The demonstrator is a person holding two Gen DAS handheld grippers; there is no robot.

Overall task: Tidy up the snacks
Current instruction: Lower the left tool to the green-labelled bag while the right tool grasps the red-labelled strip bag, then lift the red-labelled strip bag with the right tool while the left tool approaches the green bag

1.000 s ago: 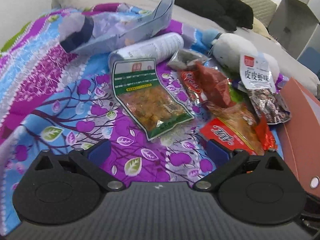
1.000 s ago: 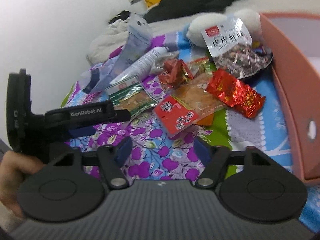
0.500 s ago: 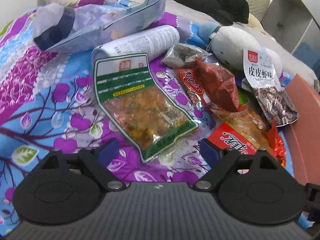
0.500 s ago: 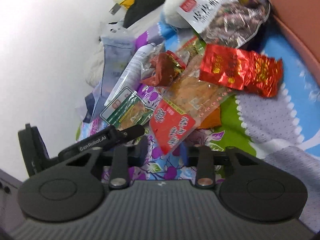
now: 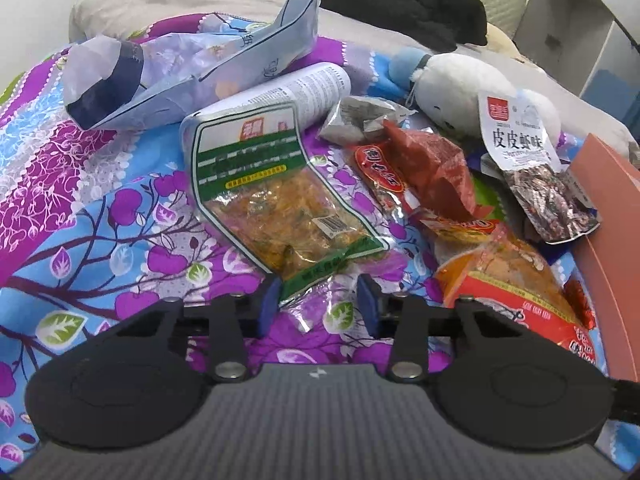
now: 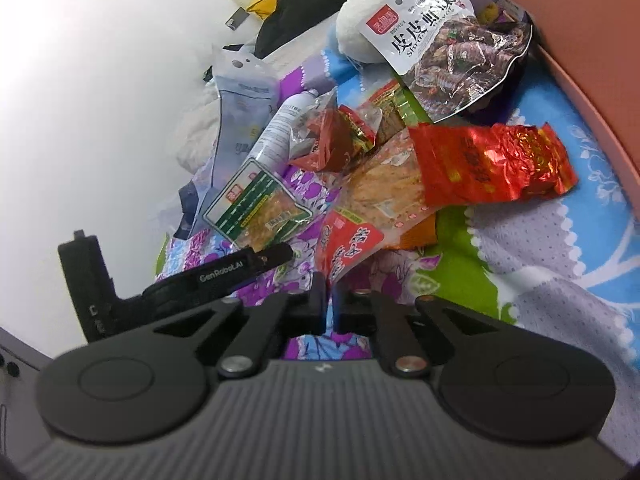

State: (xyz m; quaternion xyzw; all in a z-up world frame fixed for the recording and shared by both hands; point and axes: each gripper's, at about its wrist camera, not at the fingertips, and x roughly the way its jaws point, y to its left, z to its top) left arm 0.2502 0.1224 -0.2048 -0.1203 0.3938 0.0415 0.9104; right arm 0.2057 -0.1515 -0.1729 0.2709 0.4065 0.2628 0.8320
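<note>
Both grippers lower, floral bedspread (image 5: 100, 208) cluttered

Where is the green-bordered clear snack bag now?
In the left wrist view, the green-bordered clear snack bag lies centre on the floral bedspread, beside the white printed tube.

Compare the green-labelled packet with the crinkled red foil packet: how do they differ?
The green packet is clear, showing yellow snack inside; the red foil packet is opaque and shiny. The green packet lies flat on the bedspread; the red one rests partly on another packet. Both are sealed and lie untouched.
</note>
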